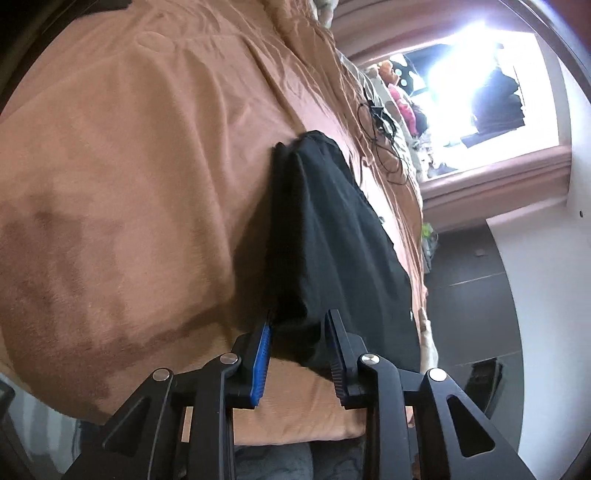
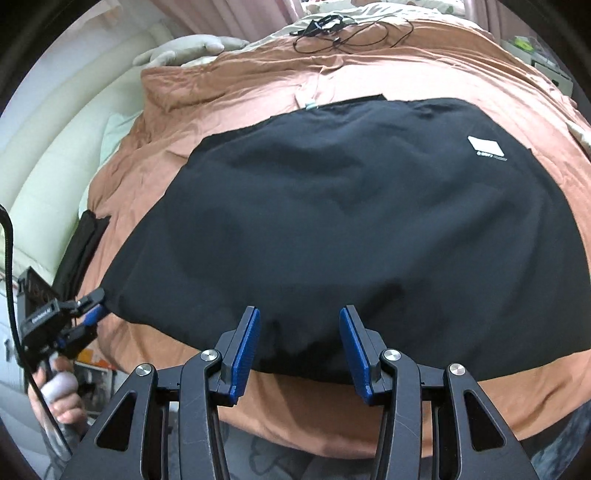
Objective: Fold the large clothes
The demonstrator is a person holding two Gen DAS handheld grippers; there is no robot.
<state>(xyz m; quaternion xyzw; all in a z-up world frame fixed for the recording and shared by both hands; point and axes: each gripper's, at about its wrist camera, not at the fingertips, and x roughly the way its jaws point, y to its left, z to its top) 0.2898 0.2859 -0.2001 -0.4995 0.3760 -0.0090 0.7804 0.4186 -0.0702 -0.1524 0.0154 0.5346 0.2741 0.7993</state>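
Our right wrist view looks across the black garment [image 2: 351, 229] from the bed's [image 2: 258, 74] near edge; our left — rolled sideways, close — sights along that garment's [image 1: 332, 236] corner.

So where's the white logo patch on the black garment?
In the right wrist view, the logo patch sits at the upper right of the black garment, near its far edge on the orange bedspread.

The garment [image 2: 351, 236] lies spread on the bed [image 2: 236, 85] — a tangle of cables [image 2: 343, 33] behind it, the left gripper [image 2: 94, 301] at its left corner
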